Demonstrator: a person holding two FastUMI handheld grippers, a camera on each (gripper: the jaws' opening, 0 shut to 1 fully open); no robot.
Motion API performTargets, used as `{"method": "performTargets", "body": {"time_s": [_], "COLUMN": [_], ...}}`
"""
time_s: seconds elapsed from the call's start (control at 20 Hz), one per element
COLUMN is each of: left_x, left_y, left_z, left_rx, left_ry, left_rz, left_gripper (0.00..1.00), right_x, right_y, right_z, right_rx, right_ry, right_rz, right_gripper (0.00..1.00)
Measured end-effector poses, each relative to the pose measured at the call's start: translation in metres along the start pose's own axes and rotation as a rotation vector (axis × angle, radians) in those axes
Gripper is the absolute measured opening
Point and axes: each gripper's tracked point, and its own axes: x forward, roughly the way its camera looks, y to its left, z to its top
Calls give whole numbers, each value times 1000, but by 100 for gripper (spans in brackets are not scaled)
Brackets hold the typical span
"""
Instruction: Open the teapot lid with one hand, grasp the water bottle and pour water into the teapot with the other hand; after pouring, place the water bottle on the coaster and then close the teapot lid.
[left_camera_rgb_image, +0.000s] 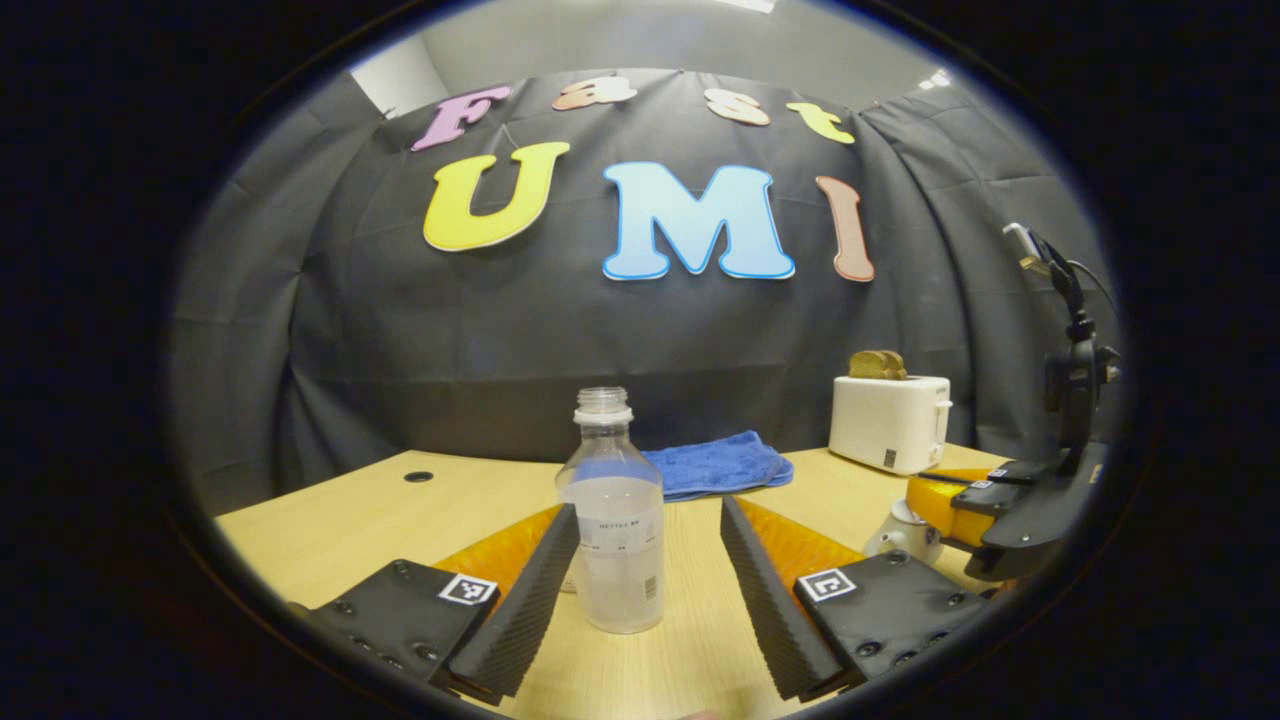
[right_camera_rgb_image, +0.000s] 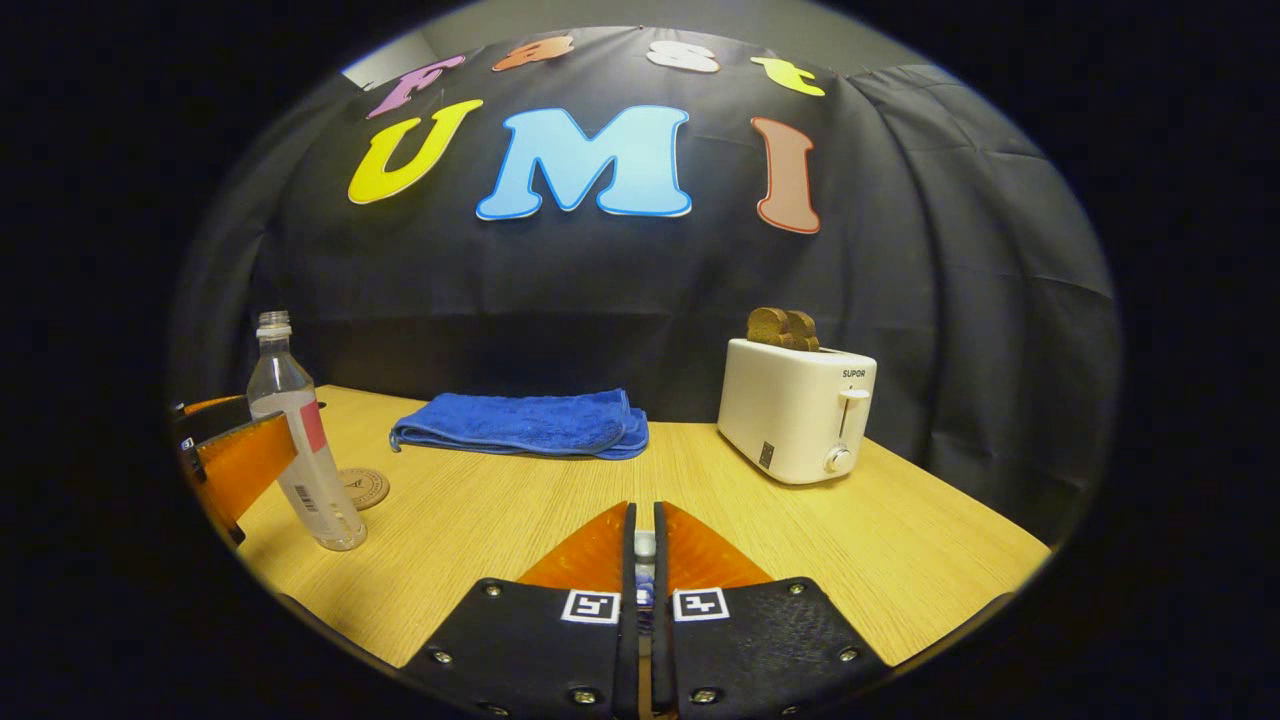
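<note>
1. Two fingers of the left gripper (left_camera_rgb_image: 648, 560) stand wide apart with the water bottle (left_camera_rgb_image: 612, 520) upright between them, nearer the left finger; contact is unclear.
2. Right gripper (right_camera_rgb_image: 645, 545) fingers are nearly closed on something small and pale; I cannot tell what it is.
3. Beyond the left gripper's right finger sits the teapot (left_camera_rgb_image: 903, 532), under the right gripper.
4. Left of the right gripper's fingers, a coaster (right_camera_rgb_image: 365, 487) lies just behind the bottle on the table (right_camera_rgb_image: 900, 560).
</note>
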Motion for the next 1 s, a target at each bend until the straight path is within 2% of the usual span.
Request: {"method": "performTargets", "body": {"time_s": [0.4,0.65,1.0], "left_x": [7,23,47], "left_y": [11,11,30], "left_z": [-8,-10,-32], "left_rx": [18,53,-42], "left_ry": [4,0,48], "left_rz": [39,35,28], "left_gripper": [99,99,99], "right_x": [-2,-2,-5], "right_y": [2,3,3], "right_z": [4,5,8], "right_rx": [-17,-16,-15], "right_ry": [-16,-18,-30], "right_rz": [19,28,41], "right_gripper": [5,5,5]}}
